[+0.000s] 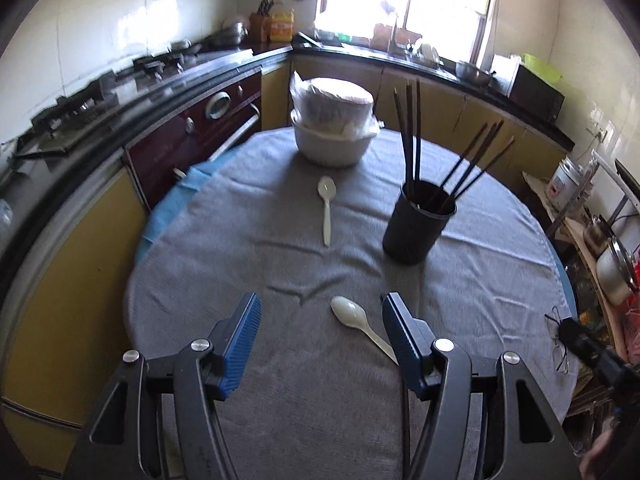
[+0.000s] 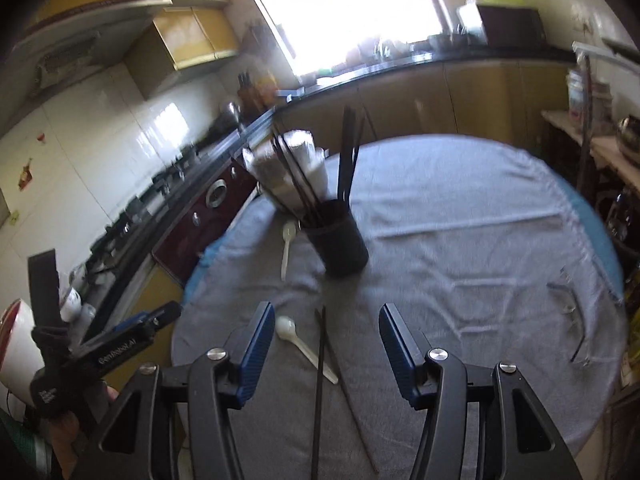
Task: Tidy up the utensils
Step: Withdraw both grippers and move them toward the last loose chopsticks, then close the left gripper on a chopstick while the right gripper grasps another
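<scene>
A cream plastic spoon [image 1: 357, 323] lies on the grey tablecloth [image 1: 280, 268] near the table's front edge, between your left gripper [image 1: 320, 328] fingers — jaws released, nothing held; a second spoon [image 1: 326, 205] lies further in, well apart, beside the black holder [image 1: 416, 222] of dark chopsticks [image 1: 412, 136]; two loose chopsticks [image 2: 320, 364] lie between your right gripper [image 2: 326, 340] fingers — released too; bare cloth spreads to the right, toward the eyeglasses [image 2: 570, 316] by the rim.

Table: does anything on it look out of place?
Yes. Two white spoons lie loose on the grey cloth, outside the black holder. A loose black chopstick also lies near the right gripper. Nothing looks spilled or broken.
</scene>
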Tool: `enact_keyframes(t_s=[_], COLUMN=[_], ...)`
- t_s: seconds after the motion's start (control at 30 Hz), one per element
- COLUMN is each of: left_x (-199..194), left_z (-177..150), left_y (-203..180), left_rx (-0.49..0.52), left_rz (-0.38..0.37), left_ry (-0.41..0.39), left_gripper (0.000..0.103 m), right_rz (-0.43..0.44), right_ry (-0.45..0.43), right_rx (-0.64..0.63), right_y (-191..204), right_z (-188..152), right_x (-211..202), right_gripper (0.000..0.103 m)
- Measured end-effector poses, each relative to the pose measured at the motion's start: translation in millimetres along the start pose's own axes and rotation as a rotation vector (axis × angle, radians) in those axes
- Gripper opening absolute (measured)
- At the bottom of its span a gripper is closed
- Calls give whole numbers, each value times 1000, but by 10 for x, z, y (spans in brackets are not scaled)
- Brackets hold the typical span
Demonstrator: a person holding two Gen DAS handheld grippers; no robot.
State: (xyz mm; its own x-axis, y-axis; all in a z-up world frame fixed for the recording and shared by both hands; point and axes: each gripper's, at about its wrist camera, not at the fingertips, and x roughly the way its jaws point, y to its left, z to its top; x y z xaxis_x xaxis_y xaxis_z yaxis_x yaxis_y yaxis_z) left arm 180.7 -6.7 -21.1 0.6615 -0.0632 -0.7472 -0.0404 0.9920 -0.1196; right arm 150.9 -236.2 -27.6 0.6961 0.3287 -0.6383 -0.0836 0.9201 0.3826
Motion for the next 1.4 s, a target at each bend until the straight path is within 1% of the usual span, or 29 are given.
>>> enact_keyframes(t_s=[0.03, 0.07, 0.1, 0.17, 0.27, 0.37, 0.4, 0.53, 0.57, 0.6, 0.67, 0.73, 0.77, 0.83, 0.87, 0.93, 0.97, 1.0, 1.1, 1.2, 1.27, 1.33, 1.4], left_x=[59, 122, 197, 322, 520, 710, 788, 1062, 1137, 1194, 1322, 1418, 1457, 1528, 1571, 1645, 1684, 1722, 1794, 1742, 1683, 1606, 1563], left_z=[-13, -34, -62, -111, -188, -203, -184, -89, -68, -54, -31, -29, -31, -39, -44, -45, -49, -56, -82, -80, -64, -32, -4], left_y=[-12, -23, -29, -17, -23, -104, -148, -362, -409, -445, -540, -599, -621, -657, -669, -684, -693, -697, -718, -694, -627, -548, -443], left_rx=[3, 4, 4, -5, -22, -19, -20, 17, 16, 17, 33, 34, 30, 28, 21, 8, 8, 9, 6, 0, -19, -22, -45], left_rz=[-6, -12, -17, -26, -41, -101, -122, -197, -206, -207, -211, -219, -225, -231, -234, -238, -226, -218, -209, -213, -244, -234, -257], left_ry=[16, 30, 48, 79, 135, 192, 213, 295, 311, 323, 358, 390, 405, 434, 449, 466, 471, 476, 487, 463, 453, 420, 404], left_gripper=[64, 64, 64, 64, 64, 64, 64, 63, 59, 51, 44, 42, 40, 35, 29, 27, 26, 19, 6, 5, 5, 3, 2], right_rz=[3, 4, 15, 42, 41, 14, 12, -11, -14, -14, -31, -45, -47, -53, -53, -46, -49, -49, -43, -39, -38, -25, -10], right_ry=[30, 56, 81, 141, 223, 284, 294, 294, 292, 293, 288, 288, 283, 278, 277, 272, 271, 270, 266, 267, 270, 281, 292], right_rx=[-1, -1, 0, -1, -31, -37, -22, 22, 31, 40, 64, 87, 100, 112, 115, 124, 124, 123, 125, 128, 121, 116, 93], right_y=[-27, -49, -69, -106, -124, -187, -236, -394, -433, -466, -564, -654, -698, -749, -764, -796, -804, -809, -820, -833, -820, -786, -712], right_z=[-38, -57, -83, -132, -205, -260, -271, -305, -308, -308, -294, -276, -266, -242, -228, -203, -197, -192, -178, -175, -175, -177, -165], right_x=[105, 191, 279, 472, 762, 1012, 1074, 1141, 1153, 1167, 1182, 1203, 1199, 1199, 1202, 1200, 1199, 1196, 1189, 1172, 1183, 1226, 1288], right_gripper=[57, 53, 44, 40, 39, 38, 37, 37, 37, 37, 37, 37, 37, 37, 37, 37, 37, 37, 37, 37, 37, 37, 37])
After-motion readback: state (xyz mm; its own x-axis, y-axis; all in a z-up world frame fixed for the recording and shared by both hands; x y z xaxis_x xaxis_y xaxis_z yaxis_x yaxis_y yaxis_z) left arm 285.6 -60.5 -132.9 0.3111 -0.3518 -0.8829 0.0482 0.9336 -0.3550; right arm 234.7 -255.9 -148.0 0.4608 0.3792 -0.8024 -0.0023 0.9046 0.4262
